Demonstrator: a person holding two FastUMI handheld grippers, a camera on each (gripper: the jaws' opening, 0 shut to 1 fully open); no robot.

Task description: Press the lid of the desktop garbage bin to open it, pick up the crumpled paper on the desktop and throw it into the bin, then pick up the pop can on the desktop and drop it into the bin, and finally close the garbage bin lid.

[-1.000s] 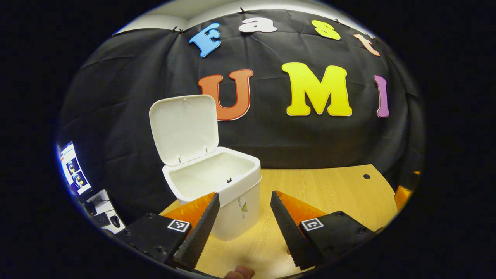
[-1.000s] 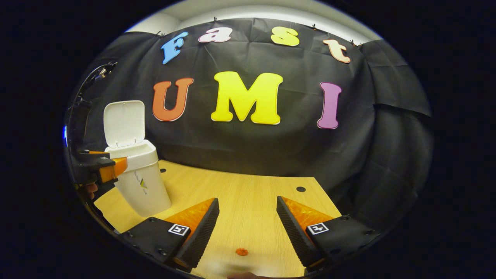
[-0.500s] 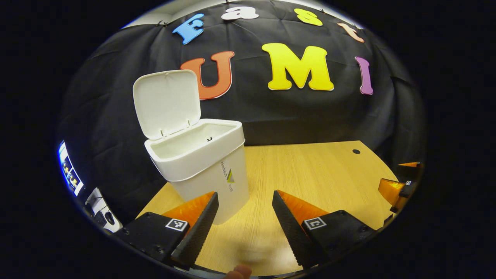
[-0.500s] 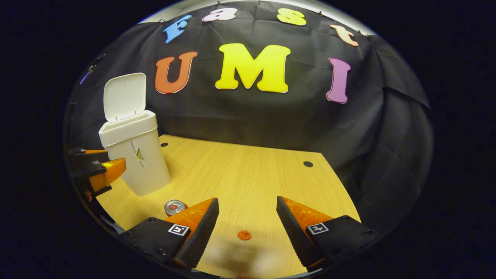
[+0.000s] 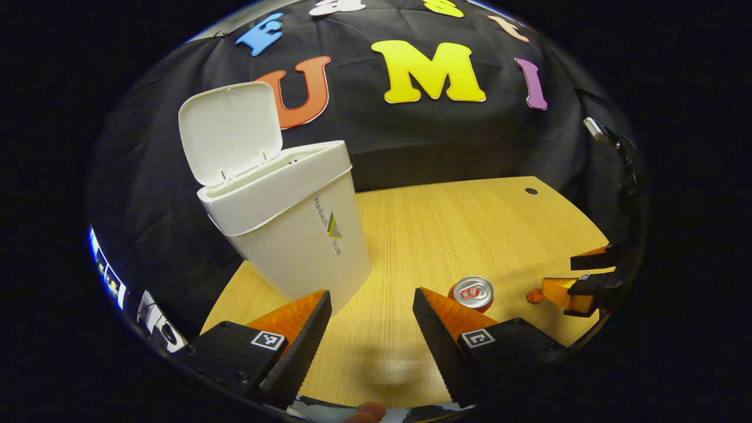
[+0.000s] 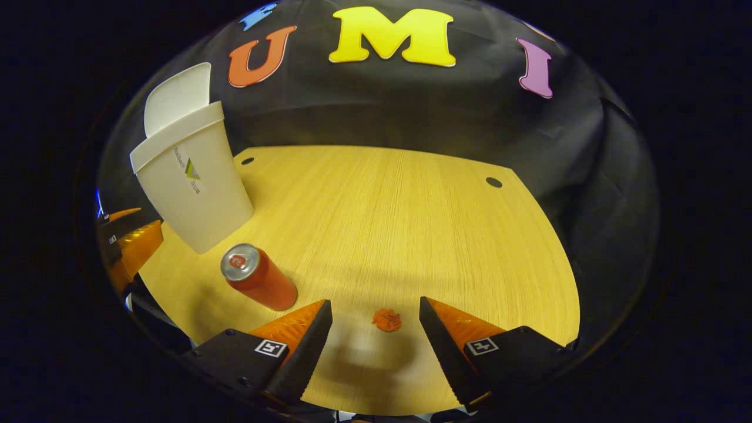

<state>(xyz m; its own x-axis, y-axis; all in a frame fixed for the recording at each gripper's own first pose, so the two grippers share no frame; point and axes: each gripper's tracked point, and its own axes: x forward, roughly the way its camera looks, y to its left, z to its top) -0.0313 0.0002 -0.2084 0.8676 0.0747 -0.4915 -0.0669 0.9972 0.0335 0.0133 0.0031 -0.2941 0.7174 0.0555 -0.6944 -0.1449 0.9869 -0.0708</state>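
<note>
Table [image 6: 411, 205] carried everything. Bin [image 6: 194, 188] stood far left with its lid [image 5: 230, 132] up, so step one looked done. Pop can [image 6: 258, 279] stood upright between the bin and your right claw [image 6: 376, 335]. Crumpled paper [image 6: 387, 320] lay dead ahead of that claw, just off the tips, both claws spread and empty. Your left claw [image 5: 371, 329] sat nearer the bin, paper well off to its right, so the right one was your pick.

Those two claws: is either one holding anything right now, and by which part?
Nothing is held. The right claw is open above the crumpled paper, and the left claw is open and empty.
</note>
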